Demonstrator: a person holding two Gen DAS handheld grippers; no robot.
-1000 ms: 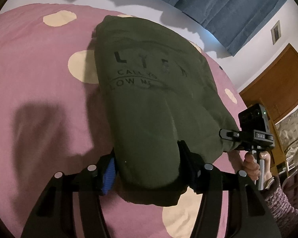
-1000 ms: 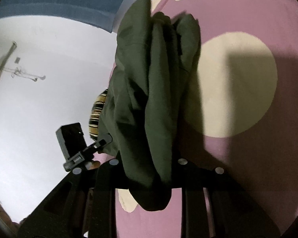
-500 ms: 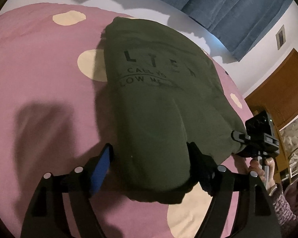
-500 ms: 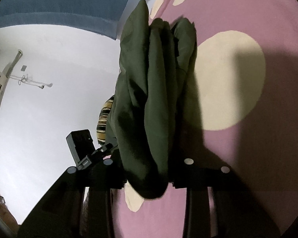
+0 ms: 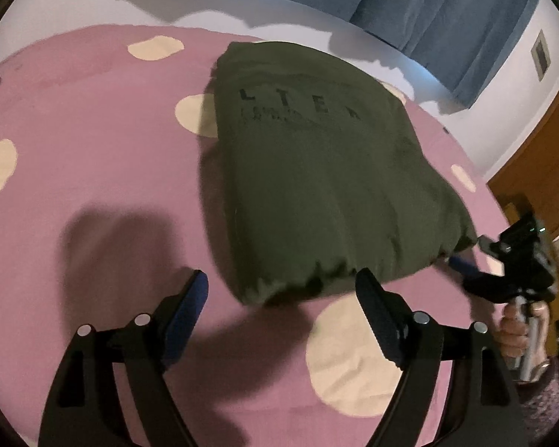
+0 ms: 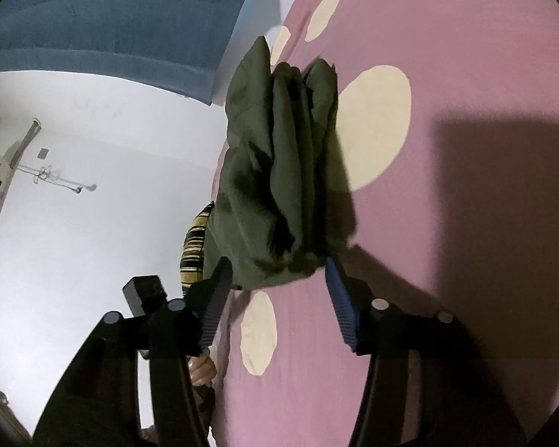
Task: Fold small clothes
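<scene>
- The olive-green garment (image 5: 316, 186) lies folded on the pink bed cover (image 5: 93, 171), printed lettering facing up and its rounded folded edge nearest the left gripper. In the right wrist view the same garment (image 6: 279, 171) shows as a stack of several layers seen edge-on.
- Left gripper (image 5: 279, 290): its fingers are spread wide, one on each side of the near edge, and seem to hold no cloth.
- Right gripper (image 6: 275, 283): its fingers are likewise apart, flanking the end of the layered bundle, which appears to lie loose between them.
- Judgement: the fold looks set down and this is the let-go. To do it well, draw both grippers straight back along the bed so that no pad catches a hem and drags a layer out.
- The right-hand end is the risk: the layers there look loose and puffed, so a sideways brush could spill them. A light press on top would flatten the stack before leaving it.
- Cream dots (image 5: 354, 354) on the cover lie just in front of the garment, a handy mark for squaring the edge.
- Behind the bed are a blue curtain (image 5: 428, 7) and a wooden door (image 5: 540, 156).
</scene>
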